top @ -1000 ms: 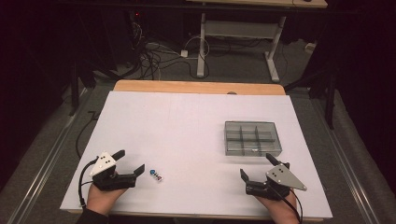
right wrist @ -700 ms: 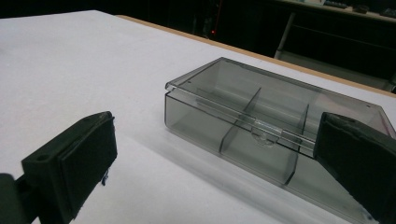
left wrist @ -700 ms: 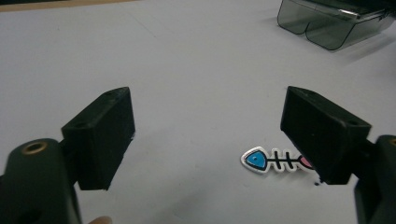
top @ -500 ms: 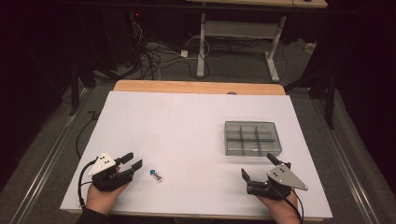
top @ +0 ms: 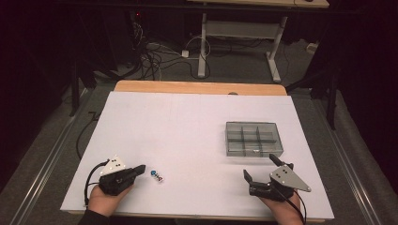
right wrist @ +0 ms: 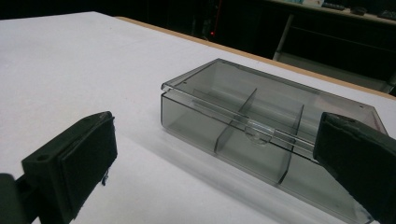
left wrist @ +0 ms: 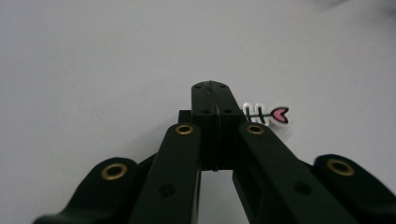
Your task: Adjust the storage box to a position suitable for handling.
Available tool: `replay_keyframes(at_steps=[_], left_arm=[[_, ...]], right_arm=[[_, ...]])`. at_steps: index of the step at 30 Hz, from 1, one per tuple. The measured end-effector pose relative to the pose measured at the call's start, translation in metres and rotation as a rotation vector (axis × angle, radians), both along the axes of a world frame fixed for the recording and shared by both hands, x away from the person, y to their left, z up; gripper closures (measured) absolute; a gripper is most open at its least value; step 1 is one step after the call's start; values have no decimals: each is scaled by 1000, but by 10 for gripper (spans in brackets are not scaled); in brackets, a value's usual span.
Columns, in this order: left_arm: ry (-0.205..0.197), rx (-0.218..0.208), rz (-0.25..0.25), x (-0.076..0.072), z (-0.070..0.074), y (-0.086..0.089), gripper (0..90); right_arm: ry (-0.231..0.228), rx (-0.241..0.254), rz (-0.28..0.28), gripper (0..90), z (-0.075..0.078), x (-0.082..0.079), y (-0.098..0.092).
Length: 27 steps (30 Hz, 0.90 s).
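Note:
A small flat charm (top: pixel 157 176) lies on the white table (top: pixel 187 126) near the front left; in the left gripper view the charm (left wrist: pixel 268 114) is a white-edged arrow with a pink heart tip. My left gripper (top: pixel 140 169) lies just left of it, and its jaws have just been closing. They now meet with nothing between them, and the left gripper (left wrist: pixel 212 91) has the charm beside its tips. A smoky clear compartment box (top: pixel 254 138) with its lid down sits at the right. My right gripper (top: pixel 259 166) rests open in front of it, and the box (right wrist: pixel 261 126) lies beyond the spread jaws of the right gripper (right wrist: pixel 219 161).
The table's wooden far edge (top: pixel 197 87) borders a dark floor with cables and a desk frame (top: pixel 234 33). A hand holds each gripper at the table's front edge.
The left gripper's jaws went from wide apart to fully together, on nothing. The charm, the box and the right gripper kept their places.

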<state>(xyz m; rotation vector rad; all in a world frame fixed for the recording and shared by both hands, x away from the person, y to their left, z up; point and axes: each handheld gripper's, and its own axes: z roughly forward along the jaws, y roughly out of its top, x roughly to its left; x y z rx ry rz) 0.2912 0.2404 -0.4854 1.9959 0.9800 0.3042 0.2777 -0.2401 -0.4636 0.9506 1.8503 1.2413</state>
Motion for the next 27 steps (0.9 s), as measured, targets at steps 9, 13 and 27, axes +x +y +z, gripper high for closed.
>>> replay_keyframes(at_steps=[9, 13, 27], left_arm=[[46, 93, -52, -6, 1, -16, 883], [61, 108, -63, -7, -1, -22, 882], [70, 120, -53, -6, -2, -27, 882]], right_arm=[[-4, -2, -2, 1, 1, 0, 1], [-7, 1, 1, 1, 1, -1, 1], [-10, -3, 4, 1, 1, -2, 1]])
